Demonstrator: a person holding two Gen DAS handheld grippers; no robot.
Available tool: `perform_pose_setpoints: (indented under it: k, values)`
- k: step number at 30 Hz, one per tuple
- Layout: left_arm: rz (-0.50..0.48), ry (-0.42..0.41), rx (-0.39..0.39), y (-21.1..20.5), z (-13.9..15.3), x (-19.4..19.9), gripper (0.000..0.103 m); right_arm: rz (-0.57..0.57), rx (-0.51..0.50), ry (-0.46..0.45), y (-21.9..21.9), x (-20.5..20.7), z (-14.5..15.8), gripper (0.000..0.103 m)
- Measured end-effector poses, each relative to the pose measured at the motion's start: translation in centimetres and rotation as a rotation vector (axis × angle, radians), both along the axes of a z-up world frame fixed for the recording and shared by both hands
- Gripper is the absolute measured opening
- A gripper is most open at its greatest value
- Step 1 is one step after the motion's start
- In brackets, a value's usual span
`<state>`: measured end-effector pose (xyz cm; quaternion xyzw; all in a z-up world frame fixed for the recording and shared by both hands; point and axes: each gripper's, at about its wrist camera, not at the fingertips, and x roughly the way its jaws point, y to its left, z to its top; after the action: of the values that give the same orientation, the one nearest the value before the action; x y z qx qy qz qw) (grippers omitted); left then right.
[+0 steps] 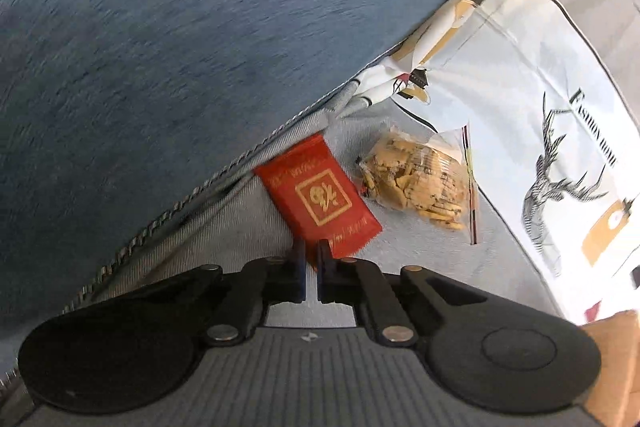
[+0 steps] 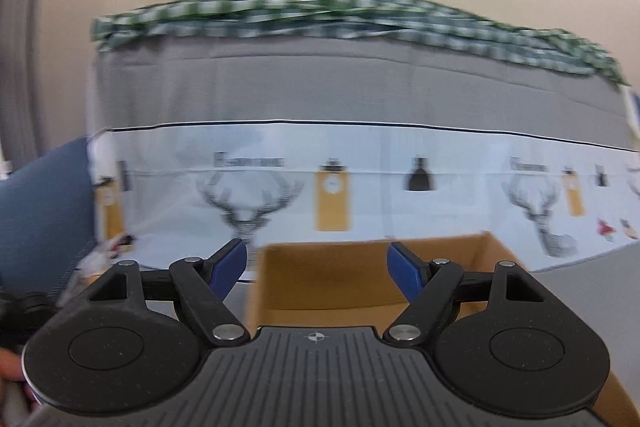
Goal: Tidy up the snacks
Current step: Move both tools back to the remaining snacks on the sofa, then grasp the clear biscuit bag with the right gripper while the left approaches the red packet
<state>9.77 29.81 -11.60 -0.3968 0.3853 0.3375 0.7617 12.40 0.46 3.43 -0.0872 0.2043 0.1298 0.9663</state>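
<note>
- Two snacks in the left wrist view, on pale grey fabric: red packet [image 1: 320, 203] hard against the zipped seam of a big blue cushion [image 1: 180, 59]; clear bag of biscuits [image 1: 420, 179] just beside it, toward the printed cloth [image 1: 560, 115] with the stag.
- Left gripper [image 1: 311, 255] pointing steeply down, jaws drawn nearly together and pinched on the near edge of the red packet.
- Corner of a cardboard box [image 1: 612, 359] at the lower right of that view.
- Right wrist view, blurred: right gripper [image 2: 318, 267] spread wide, nothing between the blue pads [image 2: 230, 267].
- Open cardboard box [image 2: 340, 279] directly ahead, below the fingers, inside not visible.
- Behind: printed cloth [image 2: 360, 195] across a grey sofa back [image 2: 340, 87], green checked cloth [image 2: 320, 11] draped over the top edge, blue cushion [image 2: 44, 211] at the left.
</note>
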Motion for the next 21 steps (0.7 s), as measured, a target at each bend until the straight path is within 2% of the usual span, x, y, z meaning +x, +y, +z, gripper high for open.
perform_pose_setpoints:
  k: [5, 8, 10, 12, 14, 19, 21]
  values:
    - [0.135, -0.059, -0.206, 1.2, -0.4, -2.8, 0.005, 0.151, 0.029, 0.115, 3.9, 1.5, 1.3, 0.076]
    - [0.183, -0.063, -0.231, 1.3, -0.2, -3.8, 0.008, 0.225, 0.032, 0.190, 7.3, 3.2, 1.7, 0.074]
    - [0.203, -0.058, -0.254, 1.2, -0.2, -4.5, 0.024, 0.260, 0.028, 0.238, 9.8, 4.7, 1.4, 0.074]
    - [0.229, -0.062, -0.260, 1.1, -0.1, -4.9, 0.031, 0.284, 0.020, 0.293, 12.5, 6.1, 0.7, 0.075]
    - [0.245, -0.059, -0.265, 1.2, -0.1, -4.9, 0.031, 0.311, 0.011, 0.355, 14.9, 7.4, -0.8, 0.076]
    - [0.263, -0.056, -0.287, 1.5, 0.1, -5.2, 0.045, 0.328, -0.018, 0.482, 20.3, 10.9, -5.7, 0.087]
    - [0.265, -0.056, -0.291, 1.6, 0.2, -5.4, 0.046, 0.346, -0.026, 0.526, 21.8, 11.9, -7.7, 0.091]
